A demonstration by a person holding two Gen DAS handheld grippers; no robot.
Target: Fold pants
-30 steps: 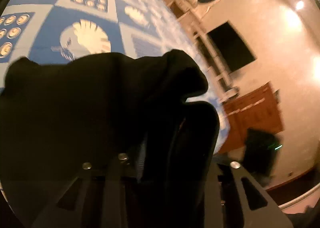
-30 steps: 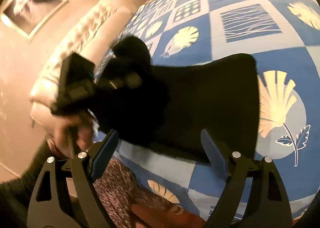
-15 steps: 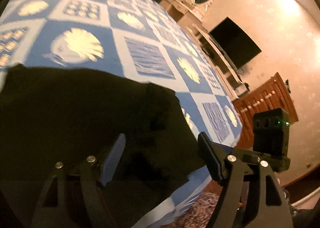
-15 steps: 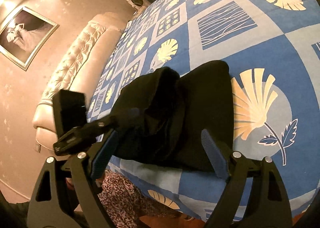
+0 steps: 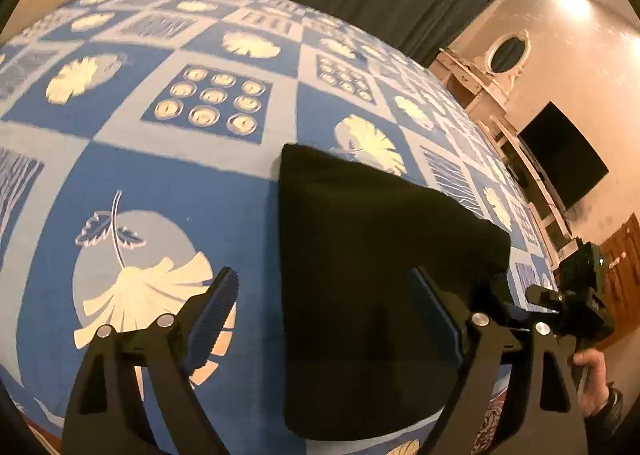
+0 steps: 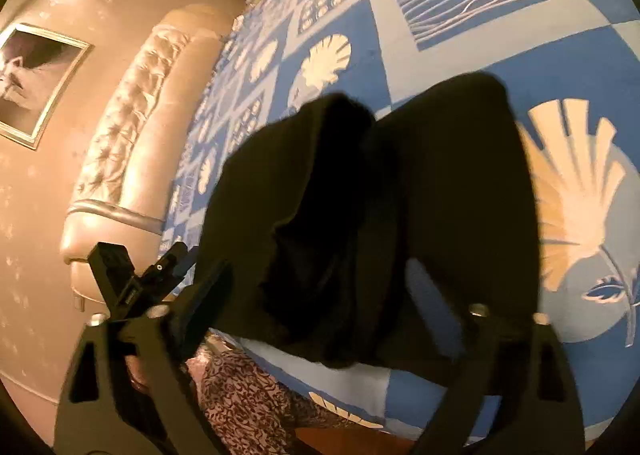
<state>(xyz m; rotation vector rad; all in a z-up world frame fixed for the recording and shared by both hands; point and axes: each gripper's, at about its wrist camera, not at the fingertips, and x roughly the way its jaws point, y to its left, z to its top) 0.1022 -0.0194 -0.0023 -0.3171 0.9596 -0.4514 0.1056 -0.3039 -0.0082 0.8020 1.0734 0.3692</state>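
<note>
The black pants [image 5: 372, 263] lie folded in a compact block on the blue patterned bedspread [image 5: 160, 183] near its front edge. In the right wrist view the pants [image 6: 380, 207] show a raised fold on their left half. My left gripper [image 5: 324, 315] is open and empty, its fingers spread just above the pants' near left edge. My right gripper [image 6: 320, 295] is open, its fingers on either side of the pants' near edge, close to the cloth. The right gripper also shows at the pants' right corner in the left wrist view [image 5: 576, 295].
The bed's front edge with a floral valance [image 6: 256, 407] runs below the pants. A tufted headboard [image 6: 120, 143] stands at the left. A dresser with an oval mirror [image 5: 508, 55] and a dark TV [image 5: 560, 159] line the far wall.
My left gripper has let go of the pants, opened and swung left; the cloth it held now lies flat. My right gripper has moved in closer to the pants.
</note>
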